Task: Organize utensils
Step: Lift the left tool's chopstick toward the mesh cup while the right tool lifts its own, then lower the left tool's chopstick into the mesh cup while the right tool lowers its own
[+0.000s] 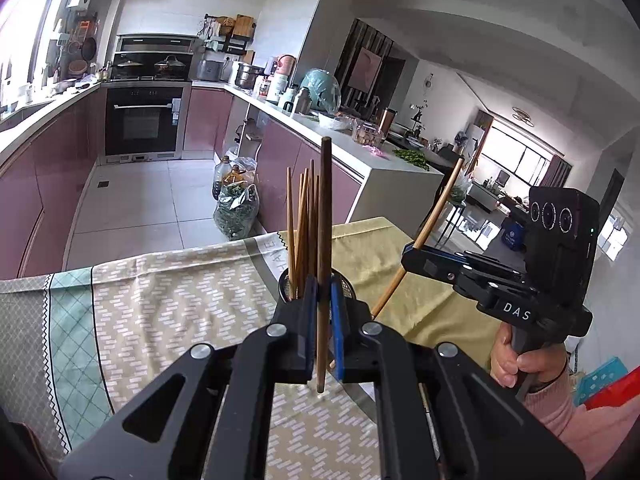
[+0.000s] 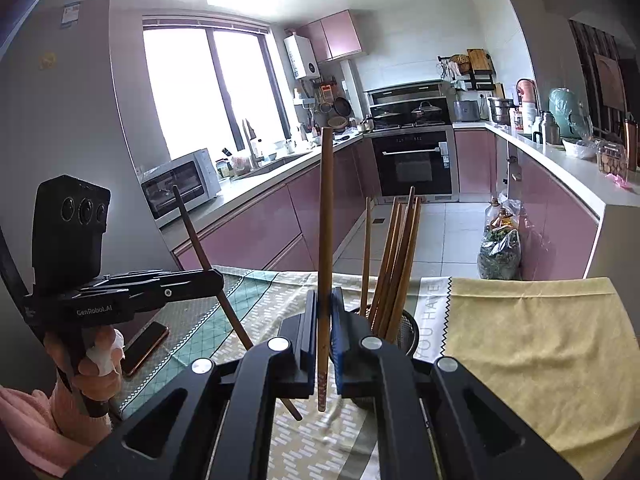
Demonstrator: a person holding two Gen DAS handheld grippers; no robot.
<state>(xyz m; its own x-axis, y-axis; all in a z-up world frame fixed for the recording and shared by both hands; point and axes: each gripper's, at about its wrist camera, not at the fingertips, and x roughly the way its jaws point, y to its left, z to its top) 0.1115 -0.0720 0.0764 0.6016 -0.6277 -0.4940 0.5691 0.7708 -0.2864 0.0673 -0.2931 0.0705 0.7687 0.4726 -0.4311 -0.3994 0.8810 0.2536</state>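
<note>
Wooden chopsticks: left tool (image 1: 323, 312) grips 1 dark chopstick (image 1: 325, 216) upright; right tool (image 2: 325, 320) clamps 1 lighter chopstick (image 2: 326, 216) upright. Both hang above the counter (image 2: 520, 340), beside a mesh holder (image 2: 406, 330) of chopsticks (image 2: 394, 256).

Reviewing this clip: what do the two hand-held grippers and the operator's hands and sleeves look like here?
Both are black angular linkages with silver pivot bolts and blue finger pads. The right hand-held gripper reads "DAS", the left hand-held gripper "GenRobot.AI"; each carries a black box with three round lenses. Pink sleeve; the left hand has a white wrap on one finger.
</note>
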